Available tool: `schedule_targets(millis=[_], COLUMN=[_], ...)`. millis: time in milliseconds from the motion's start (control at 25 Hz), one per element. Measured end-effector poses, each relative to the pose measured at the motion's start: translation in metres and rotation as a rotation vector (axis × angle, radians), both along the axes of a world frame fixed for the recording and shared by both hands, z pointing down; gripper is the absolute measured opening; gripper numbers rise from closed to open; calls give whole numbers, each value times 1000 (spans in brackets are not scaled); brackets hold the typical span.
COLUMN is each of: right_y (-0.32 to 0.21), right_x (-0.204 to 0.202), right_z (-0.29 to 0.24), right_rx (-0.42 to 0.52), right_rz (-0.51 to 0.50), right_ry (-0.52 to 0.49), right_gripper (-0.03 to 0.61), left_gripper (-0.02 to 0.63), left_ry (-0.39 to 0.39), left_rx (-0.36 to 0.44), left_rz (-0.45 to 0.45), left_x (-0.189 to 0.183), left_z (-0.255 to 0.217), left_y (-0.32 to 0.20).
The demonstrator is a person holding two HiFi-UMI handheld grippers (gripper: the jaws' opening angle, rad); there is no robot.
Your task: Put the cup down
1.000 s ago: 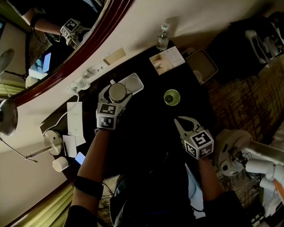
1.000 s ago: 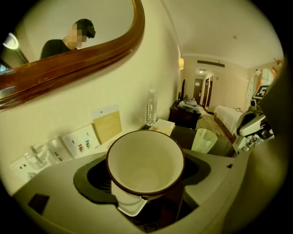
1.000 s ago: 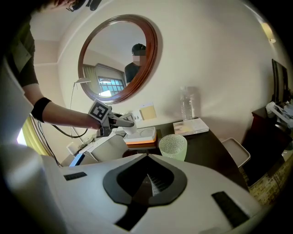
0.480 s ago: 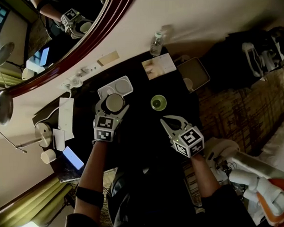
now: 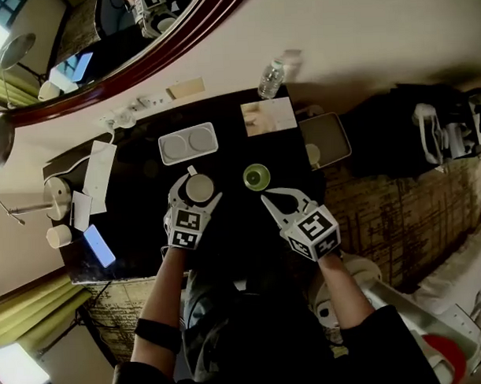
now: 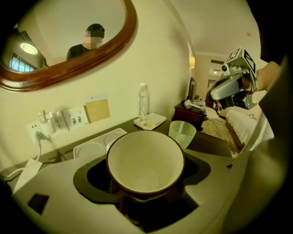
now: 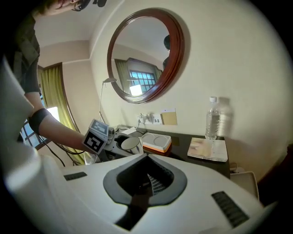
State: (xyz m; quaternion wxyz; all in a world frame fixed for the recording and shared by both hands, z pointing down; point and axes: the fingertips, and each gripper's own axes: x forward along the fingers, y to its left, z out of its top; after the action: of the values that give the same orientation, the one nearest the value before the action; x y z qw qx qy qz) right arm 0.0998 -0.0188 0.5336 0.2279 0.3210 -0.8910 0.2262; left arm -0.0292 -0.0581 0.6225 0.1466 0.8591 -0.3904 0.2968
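A brown cup with a cream inside [image 6: 145, 164] sits upright between the jaws of my left gripper [image 5: 198, 188], which is shut on it. In the head view the cup [image 5: 199, 187] hangs above the dark desk [image 5: 139, 230], just in front of the white tray [image 5: 188, 143]. In the right gripper view the cup [image 7: 131, 145] shows at the left, held by that gripper. My right gripper [image 5: 274, 202] is shut with nothing in it and hovers just right of a green glass [image 5: 256, 176], which also shows as the glass [image 6: 182, 133] in the left gripper view.
At the back of the desk stand a water bottle [image 5: 272, 78] and a flat paper pad [image 5: 268, 116]. A phone [image 5: 95, 244], a white box and cables lie at the left end. A small side table [image 5: 326, 142] stands to the right. A round mirror [image 7: 145, 55] hangs on the wall.
My left gripper has drawn the cup back from over the white tray toward the near side of the desk. The right gripper has come up closer to the green glass.
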Motion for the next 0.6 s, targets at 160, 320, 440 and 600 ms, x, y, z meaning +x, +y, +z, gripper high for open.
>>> schedule_targets(millis=[160,320,440,600], right_y=[-3,-3,-2,-7], right_x=[8,12,10,13], right_z=[-1,3,2,5], right_rx=[6,6,-1,12], right_rz=[-42,-72,-92,-95], right_ry=[19,31,33,45], right_gripper=[0,0,0,0], left_gripper=[397,397,399,399], left_ry=[5,9,-3,-4], left_rx=[-4,-7,-17,0], left_rz=[-19,-37,-48,-50], left_x=[10,15,14,12], left_z=[19,33,42,48], left_y=[8,11,14,13])
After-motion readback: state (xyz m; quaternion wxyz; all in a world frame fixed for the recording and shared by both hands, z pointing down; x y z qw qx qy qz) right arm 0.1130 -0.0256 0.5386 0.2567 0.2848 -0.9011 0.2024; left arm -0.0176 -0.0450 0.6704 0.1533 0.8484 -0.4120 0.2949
